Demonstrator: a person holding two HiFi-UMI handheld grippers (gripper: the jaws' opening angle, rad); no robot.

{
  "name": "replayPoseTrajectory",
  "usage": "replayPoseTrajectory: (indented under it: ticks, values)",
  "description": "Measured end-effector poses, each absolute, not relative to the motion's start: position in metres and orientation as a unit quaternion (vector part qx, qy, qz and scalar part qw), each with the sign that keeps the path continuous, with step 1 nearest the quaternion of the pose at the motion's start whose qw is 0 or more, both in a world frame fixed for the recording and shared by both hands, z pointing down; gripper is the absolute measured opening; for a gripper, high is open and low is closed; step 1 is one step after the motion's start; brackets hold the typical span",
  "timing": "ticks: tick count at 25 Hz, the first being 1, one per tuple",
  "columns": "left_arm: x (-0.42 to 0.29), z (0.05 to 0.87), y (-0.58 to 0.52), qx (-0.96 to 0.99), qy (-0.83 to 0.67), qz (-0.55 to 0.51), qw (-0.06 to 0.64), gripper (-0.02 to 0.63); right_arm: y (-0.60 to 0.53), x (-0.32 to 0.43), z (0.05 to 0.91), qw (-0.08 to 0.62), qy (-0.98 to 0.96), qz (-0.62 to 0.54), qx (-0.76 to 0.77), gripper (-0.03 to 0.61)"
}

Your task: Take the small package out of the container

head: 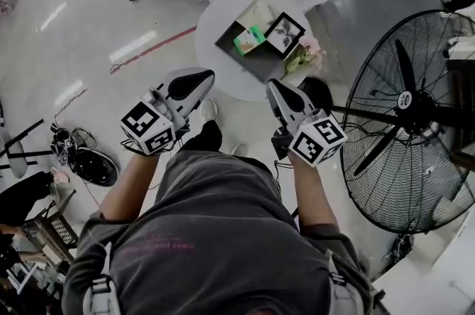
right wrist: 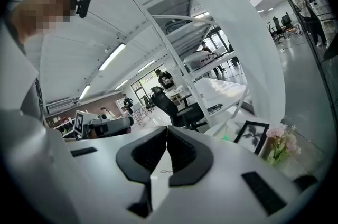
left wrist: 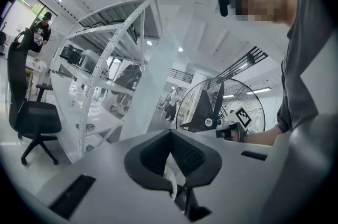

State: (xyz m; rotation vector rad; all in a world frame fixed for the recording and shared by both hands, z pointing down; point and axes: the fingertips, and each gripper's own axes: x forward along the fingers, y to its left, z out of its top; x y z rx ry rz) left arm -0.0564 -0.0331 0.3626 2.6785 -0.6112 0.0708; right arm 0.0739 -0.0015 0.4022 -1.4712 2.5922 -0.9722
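Two grippers are held up in front of the person, both well short of the round table [head: 211, 61] and touching nothing on it. On the left gripper [head: 202, 79] the jaws are pressed together at the tips, w/ nothing btwn them. The right gripper [head: 276, 89] is the same: closed tip to tip and empty.

The small package [head: 250, 39], green, lies flat in the container [head: 256, 67], a dark shallow tray at approx the table's middle. The pkg sits in the tray's far part. Its long axis runs roughly across the head view, w/ the right end tipped a little away from the person. Which end is its top can't be told, as the print is too small.

Also at the tray:
- A black picture frame [head: 284, 34] is just right of the pkg and looks to touch it. Whether it stands inside the tray or on its edge isn't clear.
- A pale flat item [head: 254, 12] lies just beyond the pkg; I can't tell what it is.
- Pink flowers [head: 306, 53] are at the tray's right corner.

The right gripper view shows the frame and flowers, but the gripper's body hides most of the table, and only a green sliver shows left of the frame. The left gripper view faces shelving and the fan [head: 404, 99], not the table. In the head view the fan is cut off at the right edge.
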Motion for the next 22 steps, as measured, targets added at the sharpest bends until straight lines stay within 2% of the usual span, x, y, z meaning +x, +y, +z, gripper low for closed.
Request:
replayPoseTrajectory:
  ticks: [22]
  values:
    - [-0.091, 0.379, -0.137, 0.957, -0.192, 0.03, 0.213, 0.015, -0.104, 0.049, 0.423, -0.032, 0.802, -0.318, -0.504, 0.021]
